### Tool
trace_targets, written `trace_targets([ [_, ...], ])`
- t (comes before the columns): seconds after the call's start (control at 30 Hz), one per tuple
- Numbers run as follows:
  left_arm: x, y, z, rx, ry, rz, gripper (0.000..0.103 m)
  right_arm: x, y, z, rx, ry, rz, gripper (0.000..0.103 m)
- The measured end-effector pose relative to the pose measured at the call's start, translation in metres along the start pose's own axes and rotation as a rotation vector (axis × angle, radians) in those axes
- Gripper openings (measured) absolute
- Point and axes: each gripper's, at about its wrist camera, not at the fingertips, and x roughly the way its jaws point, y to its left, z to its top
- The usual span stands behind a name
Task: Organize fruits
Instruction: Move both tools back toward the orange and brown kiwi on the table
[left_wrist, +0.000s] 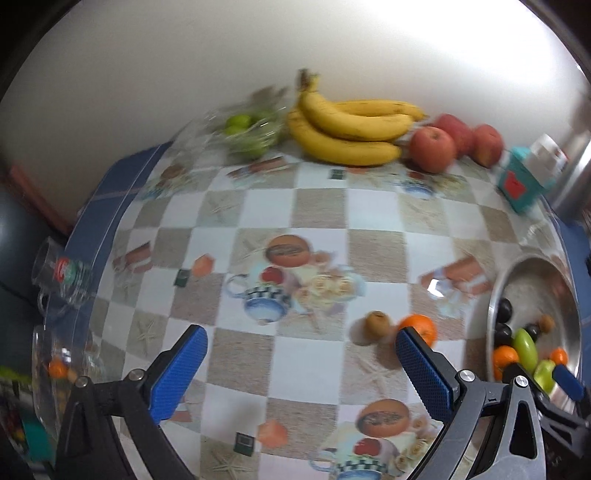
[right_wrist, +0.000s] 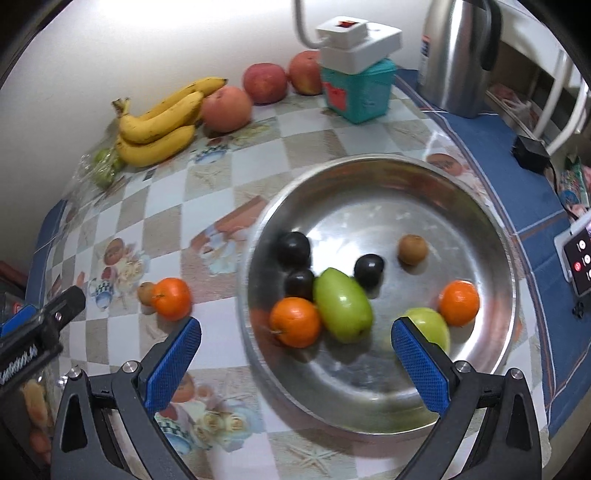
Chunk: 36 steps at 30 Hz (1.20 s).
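A steel bowl (right_wrist: 384, 173) holds dark plums (right_wrist: 293, 247), two green fruits (right_wrist: 341, 304), two oranges (right_wrist: 295, 321) and a kiwi (right_wrist: 412, 250). My right gripper (right_wrist: 295, 350) hovers open over the bowl's near rim, nothing between its blue pads. On the checked tablecloth left of the bowl lie an orange (right_wrist: 171, 298) and a kiwi (right_wrist: 145, 292) side by side. In the left wrist view that orange (left_wrist: 419, 326) and kiwi (left_wrist: 377, 324) sit just ahead of my open left gripper (left_wrist: 301, 356). The bowl (left_wrist: 524, 273) shows at the right edge.
Bananas (left_wrist: 347, 129), three red apples (left_wrist: 432, 148) and bagged green fruit (left_wrist: 247, 129) line the back wall. A teal box (right_wrist: 358, 92) with a white socket block and a steel kettle (right_wrist: 454, 55) stand at the back right. Glass mugs (left_wrist: 61, 277) sit at the table's left edge.
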Motion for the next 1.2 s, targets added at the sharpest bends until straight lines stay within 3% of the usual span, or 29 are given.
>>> trace_targets([
  [0.2,0.015,0.033,0.002,-0.114,0.049,0.001,0.103,-0.002,0.026,0.005,-0.058,-0.013,0.048,0.103],
  [0.47,0.025,0.047,0.005,-0.184,0.085,-0.065,0.103,0.002,0.06,0.004,-0.135,-0.021,0.101,0.103],
  [0.77,0.04,0.036,0.004,-0.185,0.127,-0.108,0.103,0.018,0.084,0.0,-0.232,-0.006,0.083,0.102],
  [1.07,0.056,0.032,0.003,-0.214,0.159,-0.174,0.102,0.029,0.093,0.006,-0.211,0.001,0.142,0.102],
  [1.17,0.06,0.033,0.002,-0.228,0.168,-0.193,0.102,0.033,0.092,0.007,-0.192,0.009,0.161,0.095],
  [1.2,0.061,0.033,0.002,-0.231,0.17,-0.195,0.102,0.034,0.092,0.008,-0.192,0.008,0.156,0.088],
])
